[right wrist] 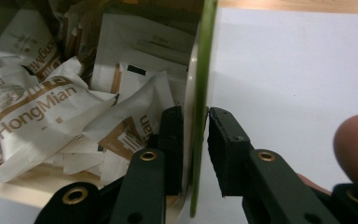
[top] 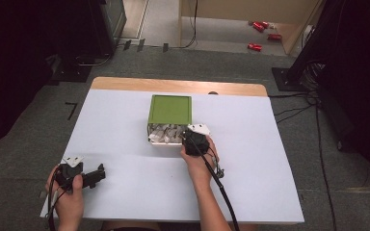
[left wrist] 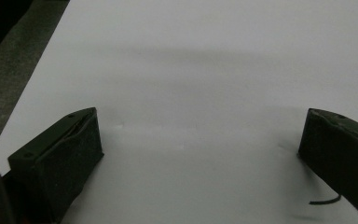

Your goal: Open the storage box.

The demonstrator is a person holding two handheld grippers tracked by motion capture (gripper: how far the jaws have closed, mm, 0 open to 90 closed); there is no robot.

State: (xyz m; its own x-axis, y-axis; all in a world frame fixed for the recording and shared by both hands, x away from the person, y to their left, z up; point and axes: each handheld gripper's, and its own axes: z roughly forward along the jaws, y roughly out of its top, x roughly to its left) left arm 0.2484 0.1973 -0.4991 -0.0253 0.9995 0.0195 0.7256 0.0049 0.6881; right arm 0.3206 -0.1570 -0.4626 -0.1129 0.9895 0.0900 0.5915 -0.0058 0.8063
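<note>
The jaws of the right gripper (right wrist: 196, 154) are set either side of the upright right wall of the green box (top: 170, 109), nearly clamped on it, one jaw among the paper sachets (right wrist: 51, 107) inside. The box is placed mid-worktop (top: 125, 192), its wall running straight away from those jaws. Well left of the box, the left gripper (left wrist: 198, 154) is held with jaws wide apart and nothing between them.

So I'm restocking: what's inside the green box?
The green box holds crumpled white-and-brown packets printed HongMian; its far part lies hidden under the lid.
</note>
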